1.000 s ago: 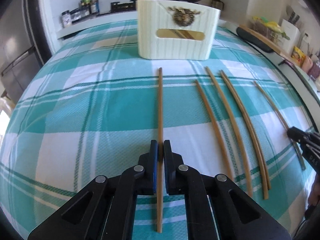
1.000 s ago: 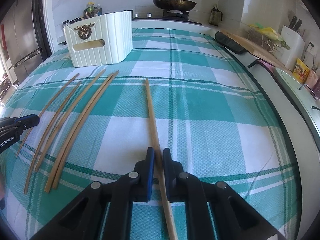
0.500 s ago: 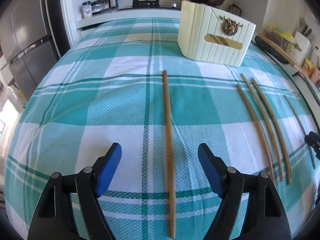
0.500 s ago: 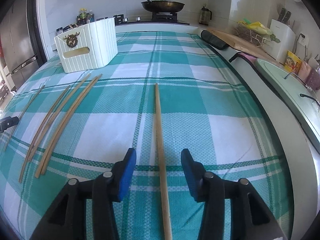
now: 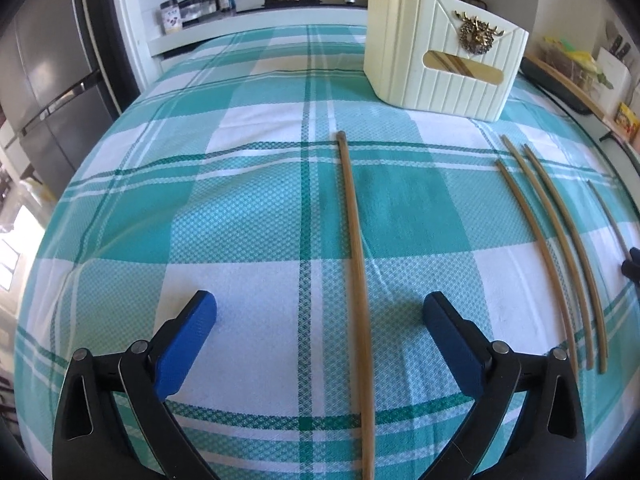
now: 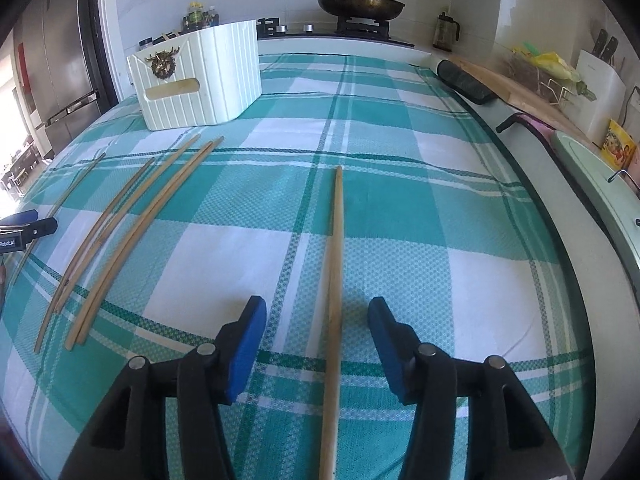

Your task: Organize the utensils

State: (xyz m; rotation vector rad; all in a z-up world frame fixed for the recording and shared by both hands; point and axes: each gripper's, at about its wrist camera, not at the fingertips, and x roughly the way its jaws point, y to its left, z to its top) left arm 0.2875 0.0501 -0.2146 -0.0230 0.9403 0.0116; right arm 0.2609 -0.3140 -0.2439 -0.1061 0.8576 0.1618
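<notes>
**Both tools released, one chopstick lying between each pair of pads**

In the left wrist view the left tool [image 5: 320, 312] is spread wide and opening, pads clear of the chopstick [image 5: 354, 240] that lies flat on the checked cloth [image 5: 240, 200] between them, running from the bottom of the frame up toward centre; in the right wrist view the right tool [image 6: 318, 320] is partly spread and opening too, its own chopstick [image 6: 336, 260] lying loose between the pads, touching neither; the cream holder [image 5: 444, 60] stands at the upper right of the left view and the upper left of the right view, with chopsticks already visible through its slot; four more chopsticks [image 6: 120, 232] lie side by side at the left of the right view.

Judging by the layout, the sticks are being set out or sorted; to do this step well, each tool should back away along its stick's line, not sideways, so a pad does not roll the stick; any regrasp is best taken near mid-length, pads square across the stick, as it is thin and round.

Room is generous at centre; the tabletop's edge curves down the right of the right view, beside a sink rim [image 6: 592, 184]; the loose group sits close to the left tool's right side, so keep sweeps short there.
</notes>
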